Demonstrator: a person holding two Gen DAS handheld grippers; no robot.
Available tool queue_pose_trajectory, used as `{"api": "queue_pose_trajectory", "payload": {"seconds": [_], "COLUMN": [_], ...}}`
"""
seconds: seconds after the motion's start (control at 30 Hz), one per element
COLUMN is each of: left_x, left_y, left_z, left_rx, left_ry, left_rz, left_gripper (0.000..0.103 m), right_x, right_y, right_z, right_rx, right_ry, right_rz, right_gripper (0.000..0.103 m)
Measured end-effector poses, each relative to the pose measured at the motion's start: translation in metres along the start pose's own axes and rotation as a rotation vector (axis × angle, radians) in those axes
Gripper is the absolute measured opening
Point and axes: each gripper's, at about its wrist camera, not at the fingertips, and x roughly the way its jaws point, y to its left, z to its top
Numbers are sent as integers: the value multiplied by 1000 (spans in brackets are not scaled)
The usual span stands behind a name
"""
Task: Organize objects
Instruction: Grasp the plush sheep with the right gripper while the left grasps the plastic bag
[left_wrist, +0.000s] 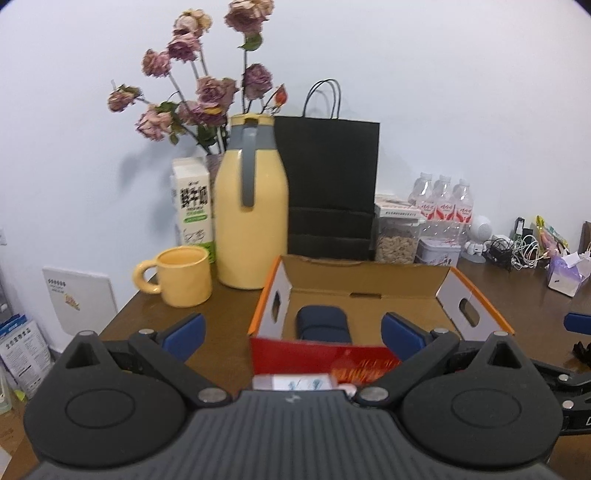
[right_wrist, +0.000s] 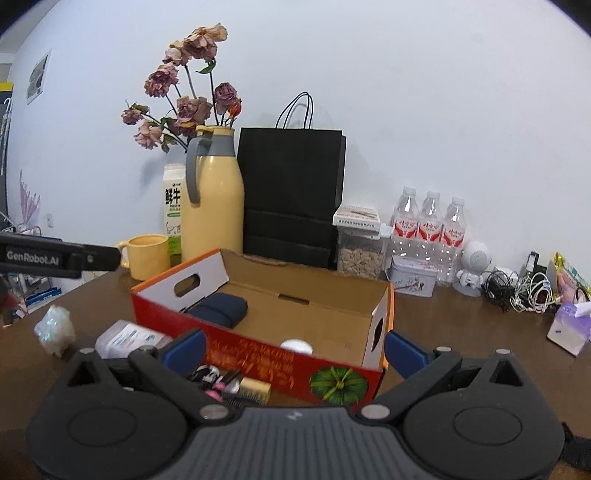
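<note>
Right then, I had both grippers hovering at the near side of the open cardboard box (right_wrist: 295, 317) on the brown bench (right_wrist: 461, 325). My left gripper (left_wrist: 293, 330) had its blue fingers (left_wrist: 184, 334) spread wide with nothing between them, and my right gripper (right_wrist: 293, 345) was released the same way, empty.

Inside the box, a dark blue case (right_wrist: 218, 310) lay against the far left corner, and a small white round object (right_wrist: 296, 346) sat near the front wall; I could not tell what it was. On the bench at the near left of the box were a flat packet in clear wrap (right_wrist: 127, 338), a crumpled piece of clear plastic (right_wrist: 55, 330) further left, and a cluster of small things (right_wrist: 231, 386) with pink and gold parts just in front of the box, partly hidden by my right fingers.

Behind the box stood a yellow jug (left_wrist: 251, 214) with a grey handle, a yellow mug (left_wrist: 181, 275) to its left, a milk carton (left_wrist: 194, 206), dried roses (left_wrist: 207, 88) and a black paper bag (left_wrist: 328, 184). To the far right I saw 3 water bottles (right_wrist: 430, 221), a jar of seeds (right_wrist: 360, 249), a small tin (right_wrist: 412, 278) and tangled cables (right_wrist: 517, 291).
</note>
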Motion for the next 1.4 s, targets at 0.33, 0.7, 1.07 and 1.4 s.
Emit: {"api": "queue_pose_trajectory", "payload": {"seconds": [0.33, 0.7, 1.07, 1.4], "left_x": [-20, -34, -36, -20], "left_y": [31, 59, 86, 98], "left_z": [-33, -75, -87, -91], "left_rx": [-26, -39, -84, -117], "left_ry": [68, 143, 168, 190], "left_rz": [38, 68, 124, 125], "left_gripper": [103, 103, 103, 103], "right_x": [-17, -22, -18, 4], "right_y": [11, 18, 18, 5], "right_z": [-32, -65, -84, -90], "right_rx": [12, 39, 111, 221], "right_ry": [54, 108, 140, 188], "right_rz": [3, -1, -9, 8], "right_gripper": [103, 103, 92, 67]}}
